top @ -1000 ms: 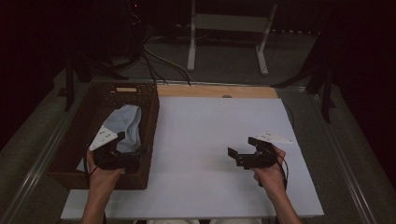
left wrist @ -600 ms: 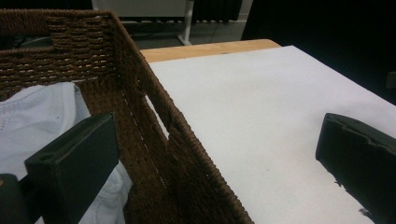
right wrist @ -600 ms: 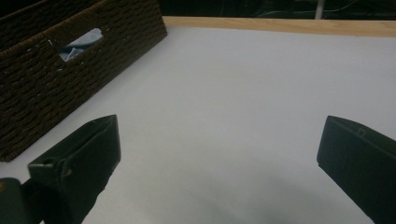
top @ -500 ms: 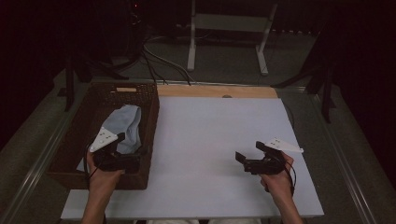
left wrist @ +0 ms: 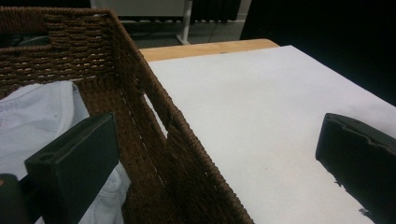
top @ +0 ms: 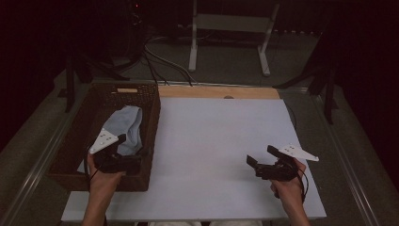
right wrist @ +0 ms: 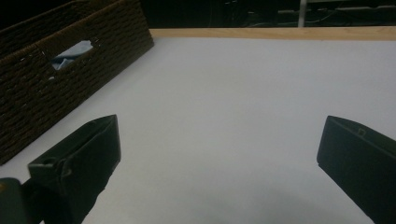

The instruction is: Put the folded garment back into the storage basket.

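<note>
Cloth not yet lifted from basket.
Left gripper (top: 123,162) spread wide astride basket (top: 149,141) wall, one jaw beside cloth (left wrist: 35,121); right gripper (top: 261,163) spread empty over mat (top: 216,141). Grasping and lifting remain.

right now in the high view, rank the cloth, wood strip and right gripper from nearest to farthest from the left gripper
1. cloth, in the basket, just ahead of the left gripper
2. right gripper, across the table on the right
3. wood strip, along the far edge

One wicker basket (top: 148,136), one pale cloth (top: 127,126), one white table (top: 211,141), two hand-held grippers.
</note>
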